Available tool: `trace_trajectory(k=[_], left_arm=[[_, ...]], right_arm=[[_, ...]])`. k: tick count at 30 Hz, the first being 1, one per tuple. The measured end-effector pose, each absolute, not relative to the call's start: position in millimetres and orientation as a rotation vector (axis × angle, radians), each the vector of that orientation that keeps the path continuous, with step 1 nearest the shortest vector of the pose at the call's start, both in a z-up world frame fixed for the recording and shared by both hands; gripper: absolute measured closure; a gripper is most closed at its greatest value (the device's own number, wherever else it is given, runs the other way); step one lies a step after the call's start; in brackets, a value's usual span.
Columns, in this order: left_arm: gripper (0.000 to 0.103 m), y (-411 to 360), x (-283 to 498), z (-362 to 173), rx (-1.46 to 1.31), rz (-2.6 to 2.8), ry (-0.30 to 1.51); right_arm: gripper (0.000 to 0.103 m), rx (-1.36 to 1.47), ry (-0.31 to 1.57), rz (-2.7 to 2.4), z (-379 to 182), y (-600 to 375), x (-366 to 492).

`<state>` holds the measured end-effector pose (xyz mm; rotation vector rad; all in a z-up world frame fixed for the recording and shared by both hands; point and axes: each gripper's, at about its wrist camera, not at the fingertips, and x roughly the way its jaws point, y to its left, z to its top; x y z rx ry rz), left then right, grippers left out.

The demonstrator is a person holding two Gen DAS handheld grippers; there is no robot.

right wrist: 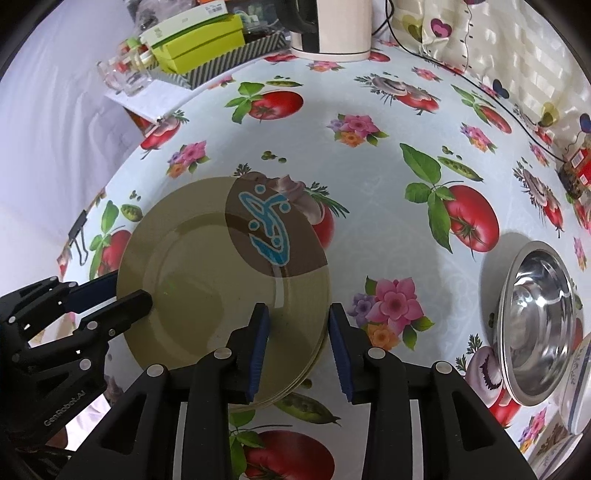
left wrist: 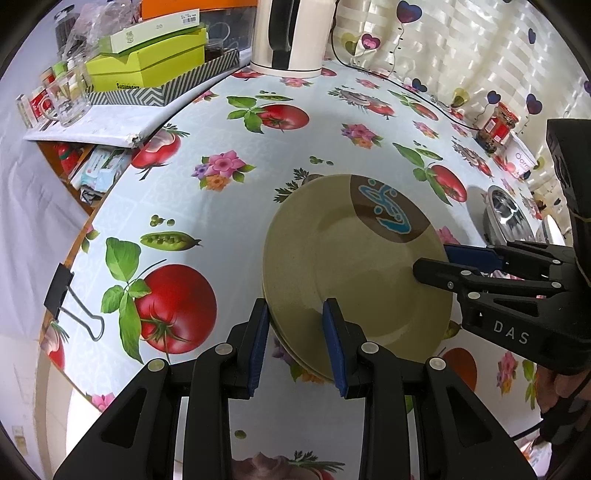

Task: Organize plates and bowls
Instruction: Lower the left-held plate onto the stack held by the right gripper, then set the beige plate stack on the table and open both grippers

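Straddling plates (left wrist: 354, 258) at opposite rims: left gripper (left wrist: 299, 347) at six o'clock, right gripper (right wrist: 301, 350) at three; both jaws narrowly apart, unclamped, probably squaring the stack.

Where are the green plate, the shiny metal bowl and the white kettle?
green plate (right wrist: 207, 280): right wrist view, its flat centre.
metal bowl (right wrist: 539, 306): right wrist view, its inner wall.
white kettle (left wrist: 314, 33): left wrist view, its body.

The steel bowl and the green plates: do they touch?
Apart. The right wrist view shows bare tablecloth between the steel bowl and the green plates.
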<state>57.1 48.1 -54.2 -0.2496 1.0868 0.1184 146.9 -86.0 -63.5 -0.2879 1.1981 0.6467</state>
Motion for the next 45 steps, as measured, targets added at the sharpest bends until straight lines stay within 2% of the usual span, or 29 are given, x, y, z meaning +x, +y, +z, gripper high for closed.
trace_trajectory(k=[37, 45], left_arm=[[0.072, 52, 50, -59, -0.272, 0.107, 1.052], [0.072, 51, 50, -59, -0.271, 0.110, 1.053]], right_arm=[[0.068, -0.314, 1.048, 0.612, -56, -94, 107], [0.068, -0.318, 0.989, 0.587, -39, -104, 97]])
